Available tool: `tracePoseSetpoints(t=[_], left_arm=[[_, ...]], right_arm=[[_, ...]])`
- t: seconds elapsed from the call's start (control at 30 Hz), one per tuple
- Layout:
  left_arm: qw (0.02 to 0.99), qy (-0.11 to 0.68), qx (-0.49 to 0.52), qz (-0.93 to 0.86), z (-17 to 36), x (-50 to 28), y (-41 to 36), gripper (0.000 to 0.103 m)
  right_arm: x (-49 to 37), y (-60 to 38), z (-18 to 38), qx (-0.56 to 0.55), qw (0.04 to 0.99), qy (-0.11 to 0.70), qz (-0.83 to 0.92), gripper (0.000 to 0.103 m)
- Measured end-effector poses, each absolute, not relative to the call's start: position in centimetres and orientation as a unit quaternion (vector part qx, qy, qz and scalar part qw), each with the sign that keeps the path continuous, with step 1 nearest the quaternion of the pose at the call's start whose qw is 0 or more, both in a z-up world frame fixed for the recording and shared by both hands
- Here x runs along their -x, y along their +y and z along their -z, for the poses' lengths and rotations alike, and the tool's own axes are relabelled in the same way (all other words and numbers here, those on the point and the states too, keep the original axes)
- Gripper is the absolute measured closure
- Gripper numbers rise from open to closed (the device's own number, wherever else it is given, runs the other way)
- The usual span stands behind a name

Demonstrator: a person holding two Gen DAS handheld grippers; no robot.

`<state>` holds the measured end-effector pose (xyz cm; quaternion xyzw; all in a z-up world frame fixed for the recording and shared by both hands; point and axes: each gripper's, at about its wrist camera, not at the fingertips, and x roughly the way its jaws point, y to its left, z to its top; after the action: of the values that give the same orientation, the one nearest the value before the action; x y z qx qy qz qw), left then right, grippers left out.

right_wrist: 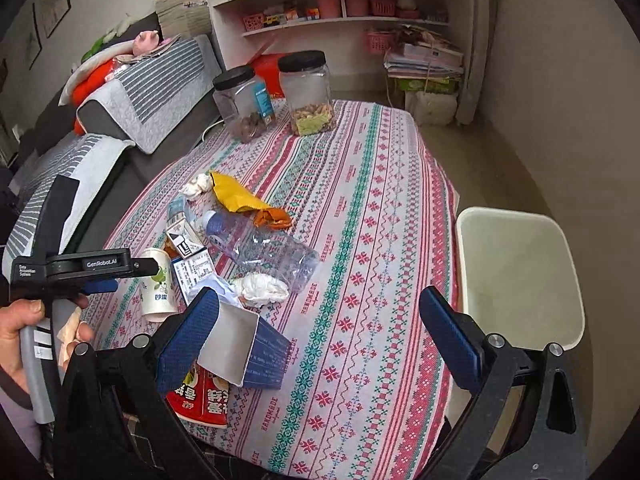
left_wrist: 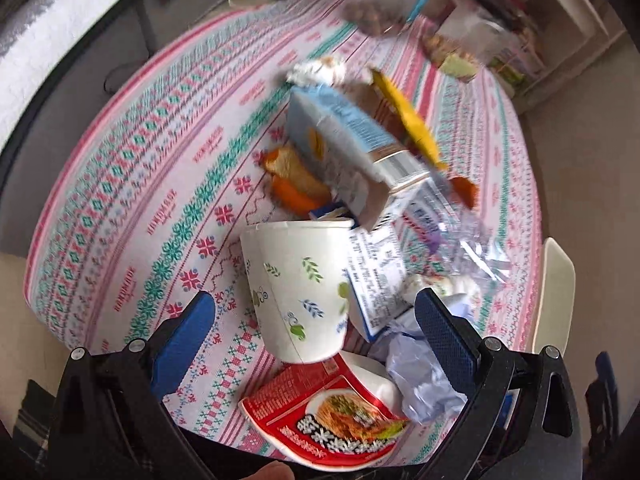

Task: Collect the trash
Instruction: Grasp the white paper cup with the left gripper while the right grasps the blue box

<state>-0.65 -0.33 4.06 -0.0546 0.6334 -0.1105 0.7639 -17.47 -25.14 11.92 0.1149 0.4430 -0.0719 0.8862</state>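
Observation:
Trash lies on a patterned tablecloth point(right_wrist: 360, 240). My left gripper point(left_wrist: 316, 320) is open, its blue pads on either side of a white paper cup with leaf print point(left_wrist: 296, 288); the cup also shows in the right wrist view point(right_wrist: 157, 288). Around it lie a blue carton point(left_wrist: 344, 148), a red noodle lid point(left_wrist: 320, 416), orange peel point(left_wrist: 292, 180), a yellow wrapper point(left_wrist: 408, 120) and crumpled tissue point(left_wrist: 424, 384). My right gripper point(right_wrist: 320, 332) is open and empty above the table's near edge, beside an open blue box point(right_wrist: 248, 356). A clear plastic bottle point(right_wrist: 264, 248) lies on its side.
A cream waste bin point(right_wrist: 520, 276) stands by the table's right edge. Two black-lidded jars point(right_wrist: 308, 92) stand at the table's far end. A sofa point(right_wrist: 132, 92) runs along the left, shelves point(right_wrist: 340, 12) stand behind.

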Motion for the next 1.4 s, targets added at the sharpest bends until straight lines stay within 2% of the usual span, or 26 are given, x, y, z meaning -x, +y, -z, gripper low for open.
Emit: tracePoseSetpoints(t=[0.2,0.27,0.33,0.7,0.77,0.87,0.93,0.97,1.4], left_arm=[[0.736,0.663,0.085,0.108,-1.6,-1.1,0.1,0.007],[0.721,0.674,0.104,0.118,-0.8,-1.2,0.3,0.020],[0.713,0.679,0.110,0.133,-0.4,-1.2,0.2,0.042],[0.812,0.550,0.074,0.183,-8.3,1.7,1.3,0.043],[0.819,0.538,0.073,0.186,-9.0,2.2,1.2,0.043],[0.821,0.533,0.072,0.190,-9.0,2.3,1.3,0.043],[0.822,0.532,0.071,0.191,-9.0,2.4,1.2,0.043],[0.823,0.530,0.070,0.191,-8.8,2.4,0.9,0.043],[0.847,0.491,0.068,0.194,-10.2,2.9,-0.7,0.043]], right_arm=[[17.1,-23.6,-9.9,-0.130,0.872,0.470,0.024,0.007],[17.1,-22.9,-9.8,-0.134,0.870,0.474,0.011,0.007],[16.9,-22.2,-9.3,-0.136,0.865,0.483,0.002,0.007],[15.7,-20.1,-7.1,-0.116,0.853,0.508,-0.005,0.008],[15.3,-20.2,-6.6,-0.116,0.851,0.512,-0.002,0.011],[14.8,-20.4,-5.8,-0.128,0.841,0.525,-0.002,0.029],[14.5,-20.6,-5.5,-0.139,0.835,0.532,-0.009,0.061],[14.5,-20.5,-5.6,-0.136,0.838,0.529,-0.006,0.064],[14.6,-22.3,-9.9,-0.131,0.873,0.469,0.009,0.065]])
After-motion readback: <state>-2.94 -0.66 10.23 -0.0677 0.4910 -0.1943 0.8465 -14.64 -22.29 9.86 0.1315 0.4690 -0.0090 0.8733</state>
